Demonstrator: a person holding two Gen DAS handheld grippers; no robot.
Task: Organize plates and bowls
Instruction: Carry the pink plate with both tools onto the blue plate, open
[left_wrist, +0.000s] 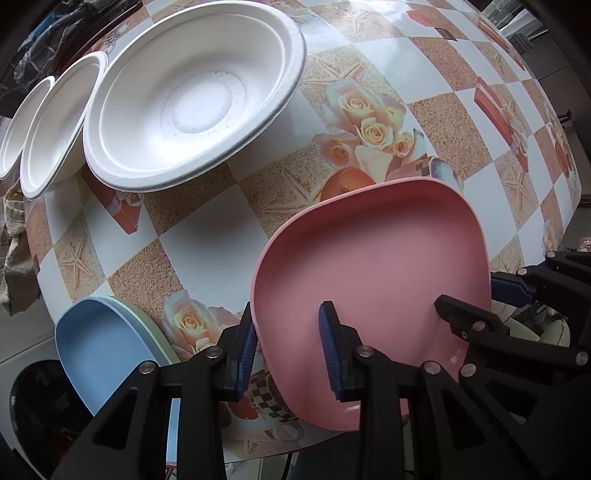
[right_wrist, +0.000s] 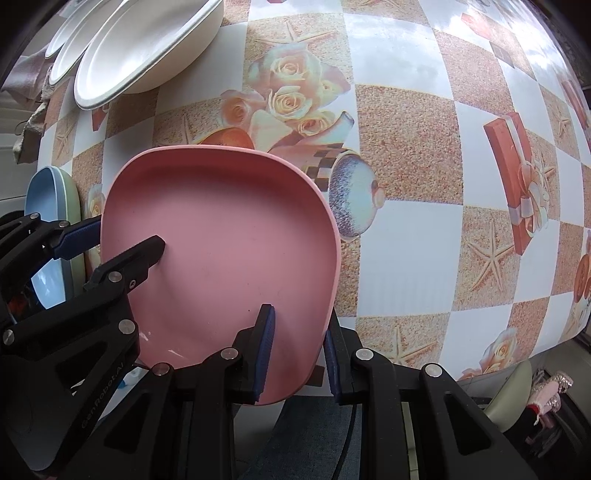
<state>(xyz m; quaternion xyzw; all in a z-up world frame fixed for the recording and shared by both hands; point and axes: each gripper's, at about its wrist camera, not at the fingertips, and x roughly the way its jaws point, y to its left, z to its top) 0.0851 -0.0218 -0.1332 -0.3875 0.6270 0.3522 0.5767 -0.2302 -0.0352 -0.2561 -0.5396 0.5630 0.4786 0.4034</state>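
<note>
Checkered rose-print tablecloth (right_wrist: 406, 147), glossy, pink plate (right_wrist: 221, 240) on it

We look steeply down from both wrists, close above the patterned tablecloth (left_wrist: 207, 251). Our left view sits at the pink plate's (left_wrist: 373, 258) left edge, our right view at its right edge. Both views share that plate, the white bowls (right_wrist: 147, 48) at upper left, the blue plate (left_wrist: 99, 343) and each other's gripper.
</note>
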